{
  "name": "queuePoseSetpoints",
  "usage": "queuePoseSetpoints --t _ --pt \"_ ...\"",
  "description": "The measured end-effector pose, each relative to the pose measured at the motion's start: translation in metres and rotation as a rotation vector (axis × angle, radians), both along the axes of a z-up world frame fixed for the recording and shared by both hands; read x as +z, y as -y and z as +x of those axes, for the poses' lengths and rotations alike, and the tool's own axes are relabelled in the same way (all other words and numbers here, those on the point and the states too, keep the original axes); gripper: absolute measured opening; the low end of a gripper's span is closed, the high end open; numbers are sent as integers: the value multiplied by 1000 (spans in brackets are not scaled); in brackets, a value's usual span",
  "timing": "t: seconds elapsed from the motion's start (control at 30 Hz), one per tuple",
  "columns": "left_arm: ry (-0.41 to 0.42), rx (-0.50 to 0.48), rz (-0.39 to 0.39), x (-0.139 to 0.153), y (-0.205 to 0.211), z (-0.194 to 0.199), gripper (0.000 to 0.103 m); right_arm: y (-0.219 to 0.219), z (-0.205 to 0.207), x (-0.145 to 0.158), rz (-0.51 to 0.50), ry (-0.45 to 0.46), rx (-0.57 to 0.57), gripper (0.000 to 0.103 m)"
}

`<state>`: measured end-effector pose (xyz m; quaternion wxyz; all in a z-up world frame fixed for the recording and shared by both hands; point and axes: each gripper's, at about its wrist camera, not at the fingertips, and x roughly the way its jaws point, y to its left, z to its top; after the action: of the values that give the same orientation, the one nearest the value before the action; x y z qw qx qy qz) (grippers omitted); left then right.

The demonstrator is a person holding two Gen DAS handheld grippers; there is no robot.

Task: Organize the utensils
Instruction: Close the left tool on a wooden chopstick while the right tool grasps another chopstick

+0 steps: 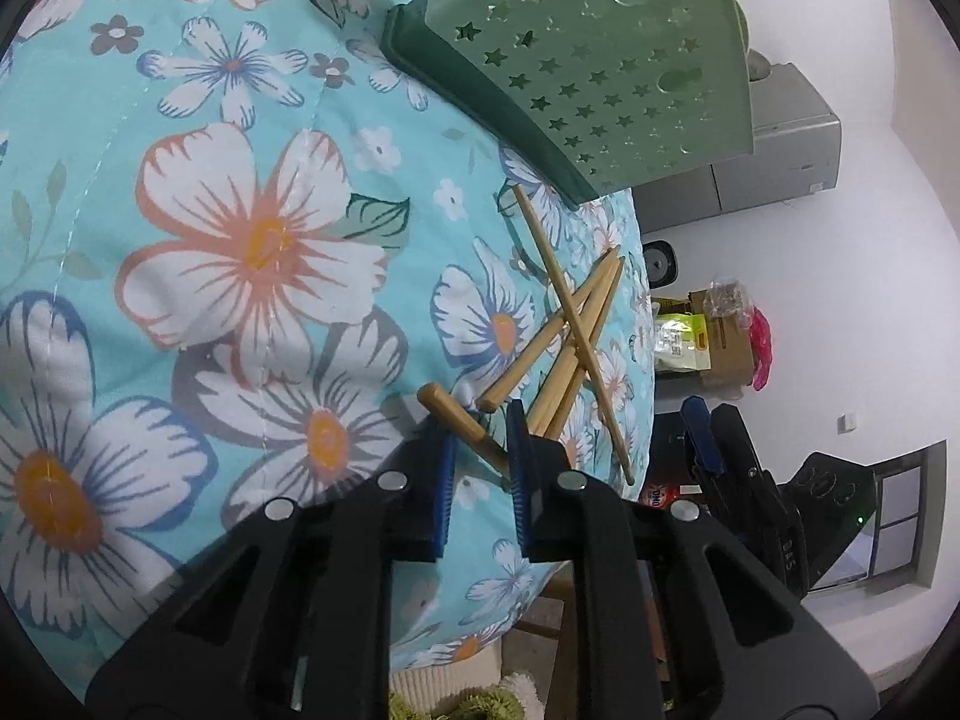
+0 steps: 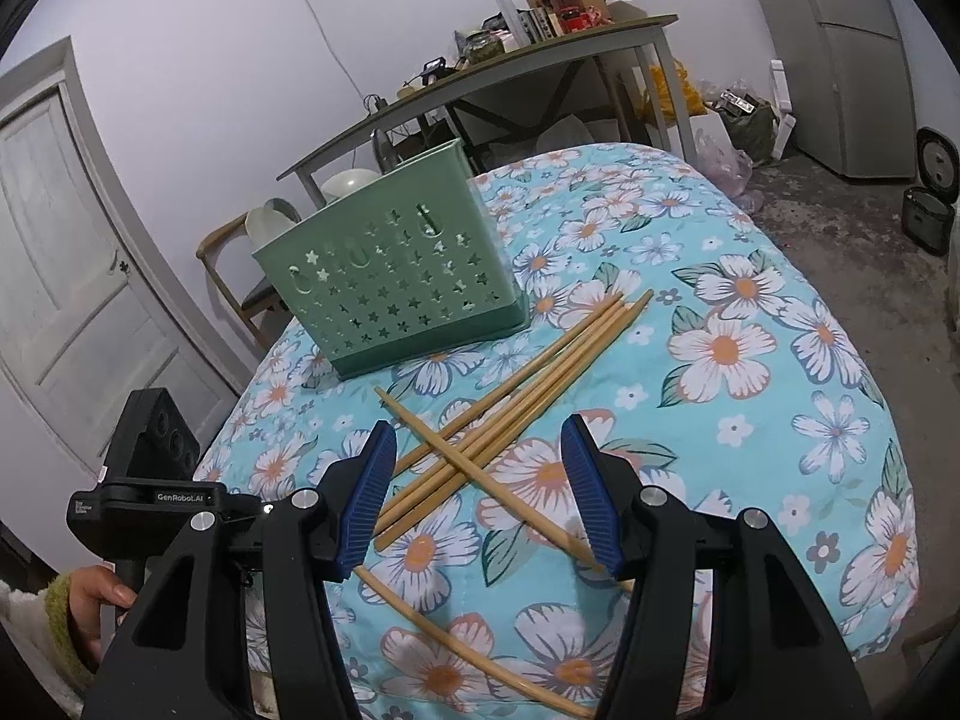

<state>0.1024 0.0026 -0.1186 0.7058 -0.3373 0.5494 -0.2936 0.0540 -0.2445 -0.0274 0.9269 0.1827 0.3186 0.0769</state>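
One chopstick (image 1: 465, 423) gripped by your left claw (image 1: 480, 468); right claw (image 2: 480, 498) gapes; loose chopsticks (image 2: 510, 384) remain centre-frame outside basket (image 2: 384, 276).

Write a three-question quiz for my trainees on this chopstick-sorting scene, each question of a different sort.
1. True or false: the right tongs are shut on one of the chopsticks.
2. Multiple choice: most of the holes in the wall of the green basket are shaped like A) squares, B) stars, C) triangles.
3. Fill in the blank: the crossed chopsticks lie outside the basket on a blue ______-patterned cloth.

Key:
1. False: the tongs are open over the pile and hold nothing.
2. B.
3. Floral.
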Motion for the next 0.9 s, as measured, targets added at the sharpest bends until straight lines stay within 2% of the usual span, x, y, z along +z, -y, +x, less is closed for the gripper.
queuePoseSetpoints --t 0.17,0.43,0.7,0.9 --pt "6 -1 -18 4 -13 -3 14 1 4 2 5 -2 7 52" --pt "114 36 43 28 -48 1 13 -34 33 2 -49 -19 134 45" --pt "239 104 154 51 -82 8 13 -90 84 -2 -252 -96 319 40" --pt "266 127 171 53 -100 11 13 -120 117 -19 -436 -182 400 35"
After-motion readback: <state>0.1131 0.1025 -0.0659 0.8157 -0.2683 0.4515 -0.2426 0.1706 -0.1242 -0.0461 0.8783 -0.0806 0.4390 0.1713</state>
